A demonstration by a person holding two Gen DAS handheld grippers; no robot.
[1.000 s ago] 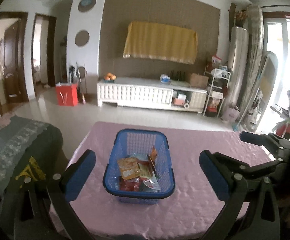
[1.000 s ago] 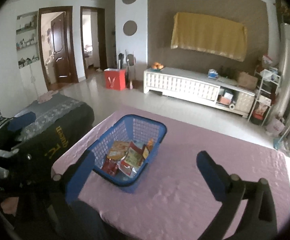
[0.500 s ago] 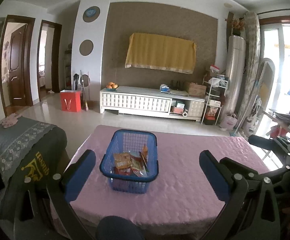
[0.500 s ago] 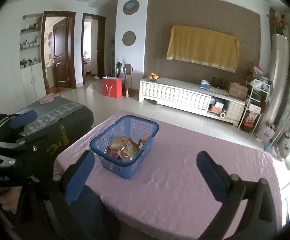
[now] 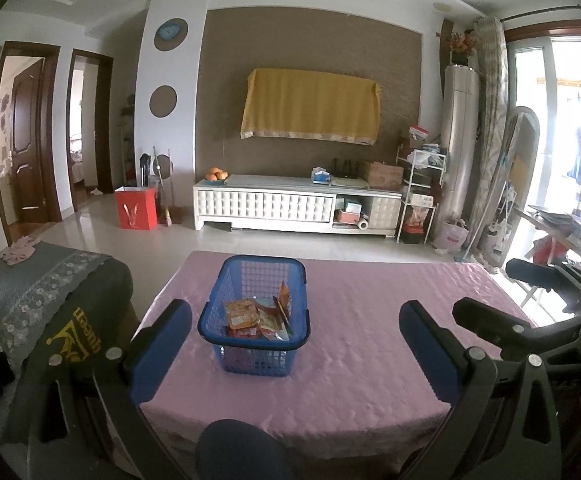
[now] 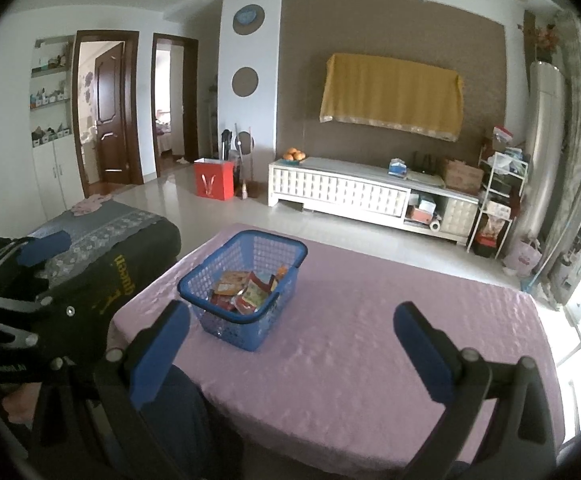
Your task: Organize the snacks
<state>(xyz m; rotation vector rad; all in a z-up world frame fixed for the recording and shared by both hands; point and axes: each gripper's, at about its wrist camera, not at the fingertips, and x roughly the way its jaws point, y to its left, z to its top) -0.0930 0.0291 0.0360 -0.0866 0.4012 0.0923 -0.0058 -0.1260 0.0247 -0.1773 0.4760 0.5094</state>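
Observation:
A blue mesh basket [image 5: 230, 350] [image 6: 206, 270] stands on the pink-clothed table [image 5: 370, 340] [image 6: 350, 340], toward its left side. Several snack packets [image 5: 256, 316] [image 6: 246, 290] lie inside it, orange and red ones on top. My left gripper [image 5: 295, 350] is open, held back from the table's near edge with the basket framed between its blue pads. My right gripper [image 6: 292, 346] is open too, empty, to the right of the basket and well short of it. In the left wrist view the right gripper's fingers [image 5: 486, 320] show at the right edge.
A dark chair with a grey lace cover [image 5: 42, 292] [image 6: 102, 240] stands left of the table. A knee in dark cloth [image 5: 242, 452] sits at the near edge. Beyond the table lie open floor, a white cabinet [image 5: 266, 204] and a red bag [image 5: 136, 208].
Both grippers have pulled back and away from the basket, which now looks smaller and farther off. Both stay open and empty. The basket has not moved on the table.

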